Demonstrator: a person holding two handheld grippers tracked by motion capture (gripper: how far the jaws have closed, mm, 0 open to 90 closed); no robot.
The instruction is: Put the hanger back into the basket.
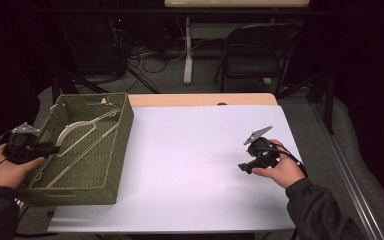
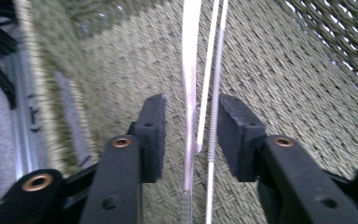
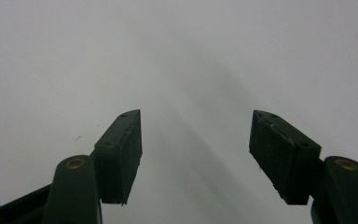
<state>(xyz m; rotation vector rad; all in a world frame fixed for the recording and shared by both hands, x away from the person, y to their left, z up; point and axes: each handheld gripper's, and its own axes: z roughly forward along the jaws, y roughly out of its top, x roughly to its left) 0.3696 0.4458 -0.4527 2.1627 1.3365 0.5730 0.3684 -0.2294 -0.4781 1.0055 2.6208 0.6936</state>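
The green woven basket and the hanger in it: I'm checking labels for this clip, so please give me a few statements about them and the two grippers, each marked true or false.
1. The clothes hanger lies inside the green woven basket. True.
2. The left gripper is shut tight on the hanger. False: its jaws stand open on either side of the hanger's bars, with gaps showing.
3. The right gripper is open above the bare white table. True.
4. The basket sits at the table's right edge. False: it sits at the left edge.
5. The right gripper holds a second hanger. False: nothing is between its jaws.
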